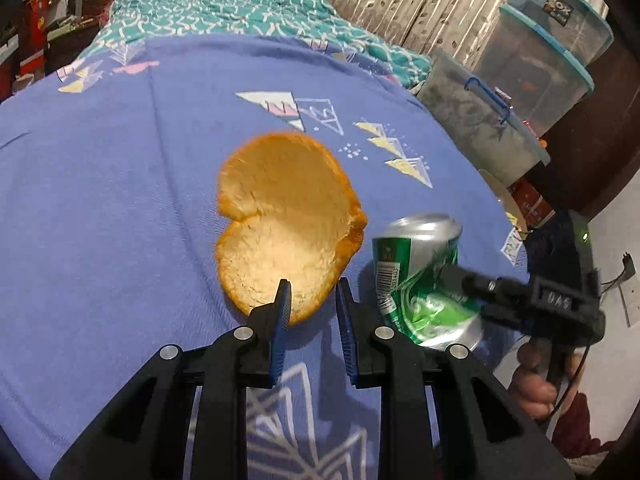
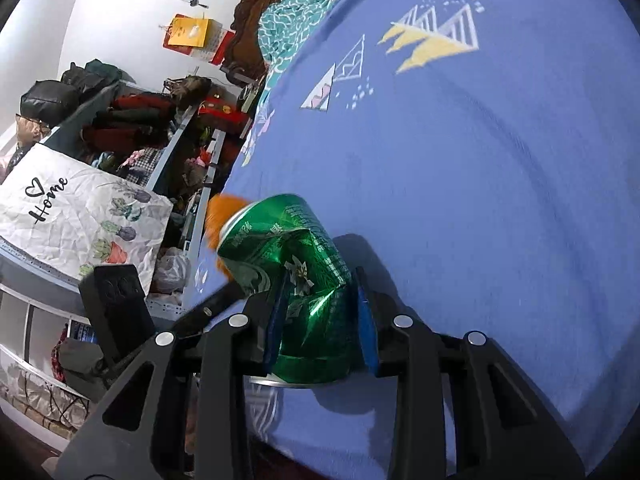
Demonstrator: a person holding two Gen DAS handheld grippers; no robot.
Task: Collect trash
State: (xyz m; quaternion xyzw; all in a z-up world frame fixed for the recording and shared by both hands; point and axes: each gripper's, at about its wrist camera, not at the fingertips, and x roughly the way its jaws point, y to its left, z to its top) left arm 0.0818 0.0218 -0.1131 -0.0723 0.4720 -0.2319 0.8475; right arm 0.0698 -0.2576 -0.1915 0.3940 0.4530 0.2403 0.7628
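A large orange peel [image 1: 284, 224] is up off the blue bedsheet [image 1: 120, 184]. My left gripper [image 1: 314, 286] has its near edge between its blue pads, which stand a little apart, so the grip is unclear. A crushed green can [image 1: 420, 276] is beside it to the right. My right gripper [image 2: 320, 284] is shut on the can [image 2: 304, 280] just above the sheet; it also shows in the left wrist view [image 1: 452, 276]. A bit of the orange peel [image 2: 218, 216] shows behind the can.
Stacked clear storage bins [image 1: 540, 64] stand right of the bed. A teal quilt [image 1: 224, 4] lies at the bed's far end. Cluttered shelves [image 2: 132, 132] and a white "Home" bag [image 2: 76, 216] stand beyond the bed edge.
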